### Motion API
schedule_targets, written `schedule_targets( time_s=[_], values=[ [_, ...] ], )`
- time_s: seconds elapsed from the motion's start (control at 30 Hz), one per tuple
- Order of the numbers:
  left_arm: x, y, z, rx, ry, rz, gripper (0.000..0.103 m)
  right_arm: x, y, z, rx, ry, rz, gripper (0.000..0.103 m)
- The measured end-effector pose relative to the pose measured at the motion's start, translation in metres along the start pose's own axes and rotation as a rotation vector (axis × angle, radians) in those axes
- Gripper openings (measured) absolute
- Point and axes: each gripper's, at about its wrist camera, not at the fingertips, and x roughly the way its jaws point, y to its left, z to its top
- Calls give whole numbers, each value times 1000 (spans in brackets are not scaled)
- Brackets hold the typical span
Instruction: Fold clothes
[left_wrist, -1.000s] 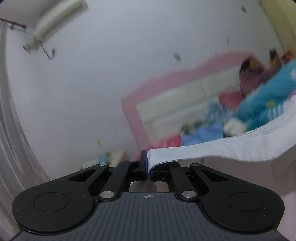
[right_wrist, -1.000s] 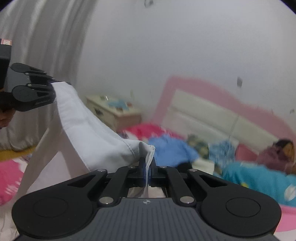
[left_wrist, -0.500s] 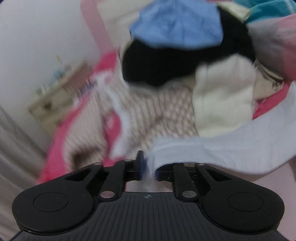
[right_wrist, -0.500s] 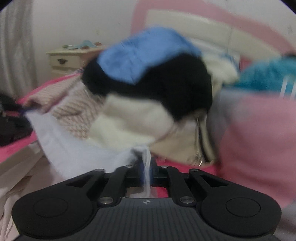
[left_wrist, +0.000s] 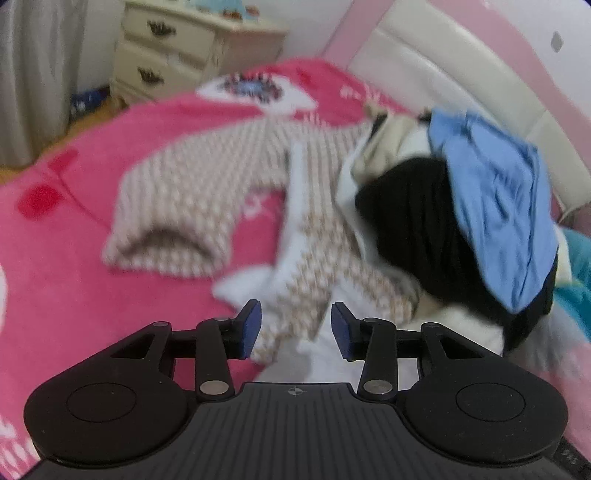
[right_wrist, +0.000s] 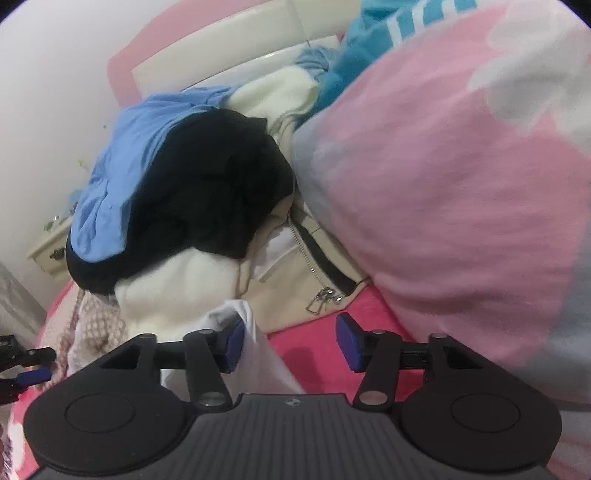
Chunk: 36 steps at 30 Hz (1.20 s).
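On bed (left_wrist: 74, 155): white garment (right_wrist: 255, 354), loosely laid beside heap. Left gripper (left_wrist: 295, 328), right gripper (right_wrist: 290, 341): both released. Edges to be squared before creasing.

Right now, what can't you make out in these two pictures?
- White cloth, right view: its lower part disappears behind the right gripper.
- Patterned sweater, left view: motion blur smears the weave.
- Left gripper, right view: cut off by the edge.
- Black garment, both views: too bunched to identify.

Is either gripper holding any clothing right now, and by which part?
Neither. Both the left gripper and right gripper have open jaws; white cloth only drapes against one right finger.
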Motion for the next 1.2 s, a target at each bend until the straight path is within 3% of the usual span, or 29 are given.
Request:
schedule_targets(
  time_s=[0.07,0.13,0.3,0.43,0.57,0.7,0.77,0.87,0.97,1.07,1.2],
  values=[
    [-11,8,-4,-1,-19,7,44,10,7,2,-24,44,-13,67],
    [-23,17,-8,3,-34,15,44,13,21,1,-136,81,-53,74],
    [-54,40,-19,133,20,20,45,12,64,-16,-585,171,-296,85],
    [-98,73,-27,150,43,-41,51,-17,75,-28,-736,140,-270,95],
    [-150,113,-31,94,54,-118,52,-53,70,-25,-704,103,-149,100],
    [-206,150,-29,17,66,-173,52,-87,49,-3,-452,98,-15,101],
    [-237,162,-32,27,69,-180,53,-109,39,6,-355,72,31,101],
    [-284,179,-36,41,74,-189,61,-143,25,19,-211,34,100,101],
    [-328,196,-42,59,85,-194,66,-177,20,17,-173,50,163,101],
    [-331,199,-82,138,199,-151,66,-216,23,2,-204,124,213,101],
    [-284,190,-162,190,480,-127,66,-271,41,-60,-369,300,257,100]
  ],
)
